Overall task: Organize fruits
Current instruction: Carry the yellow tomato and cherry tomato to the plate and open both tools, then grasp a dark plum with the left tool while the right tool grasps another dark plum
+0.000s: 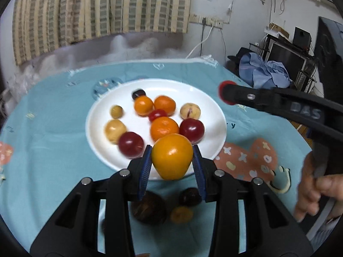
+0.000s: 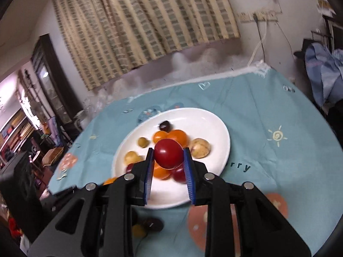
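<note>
My left gripper [image 1: 172,157] is shut on a large orange fruit [image 1: 172,156] and holds it above the near rim of the white plate [image 1: 100,115]. The plate holds several fruits: oranges [image 1: 164,128], red plums [image 1: 130,144], yellowish ones [image 1: 115,129] and a dark one [image 1: 138,94]. My right gripper [image 2: 168,157] is shut on a red fruit [image 2: 168,154] above the plate [image 2: 216,128]. In the left wrist view the right gripper's arm [image 1: 278,105] reaches in from the right; its tips are hidden there.
Three loose fruits lie on the blue tablecloth [image 1: 53,128] near the plate: a dark brown one [image 1: 149,208], a dark purple one [image 1: 189,196] and a small yellow one [image 1: 181,214]. A striped curtain hangs behind the table. Clothes and shelves stand at the right.
</note>
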